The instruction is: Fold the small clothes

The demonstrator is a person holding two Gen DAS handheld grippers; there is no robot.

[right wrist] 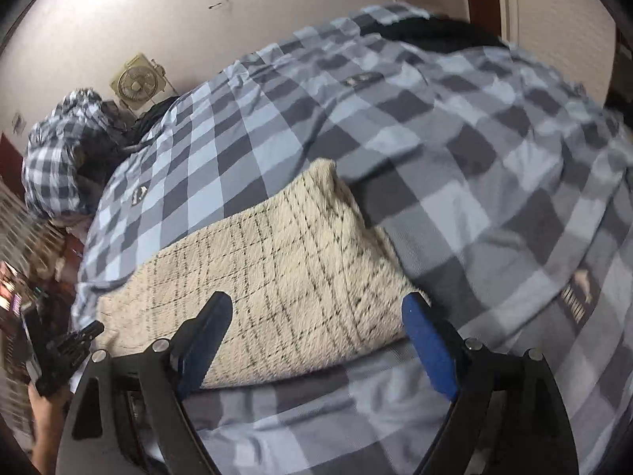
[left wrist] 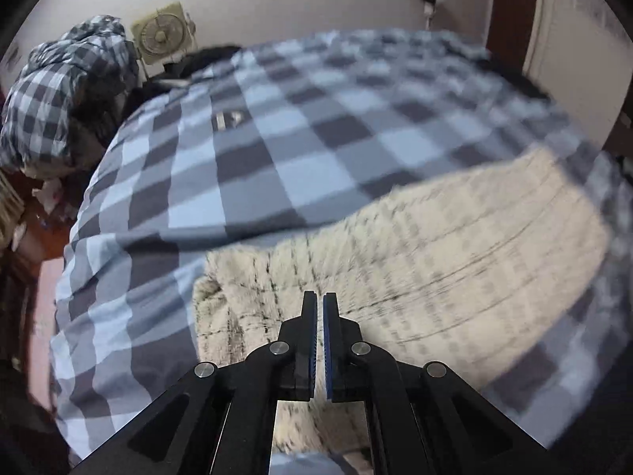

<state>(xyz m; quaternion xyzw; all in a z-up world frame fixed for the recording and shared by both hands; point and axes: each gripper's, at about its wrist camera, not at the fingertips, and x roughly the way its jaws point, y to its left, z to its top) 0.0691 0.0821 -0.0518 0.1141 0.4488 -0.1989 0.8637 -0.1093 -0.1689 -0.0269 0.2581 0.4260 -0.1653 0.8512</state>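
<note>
A cream fuzzy garment with thin black check lines (right wrist: 285,277) lies folded flat on the bed; it also shows, blurred, in the left wrist view (left wrist: 415,261). My left gripper (left wrist: 320,301) is shut with nothing between its pads, hovering over the garment's near left part. My right gripper (right wrist: 316,308) is open wide and empty, its fingers straddling the garment's near edge from above. The left gripper also shows in the right wrist view (right wrist: 75,340), at the far left beside the garment's left end.
The bed is covered with a blue and grey checked duvet (left wrist: 257,146). A bundled checked cover (left wrist: 59,91) and a box fan (left wrist: 162,33) stand at the bed's far left by the wall. A door frame (left wrist: 510,12) is at the right.
</note>
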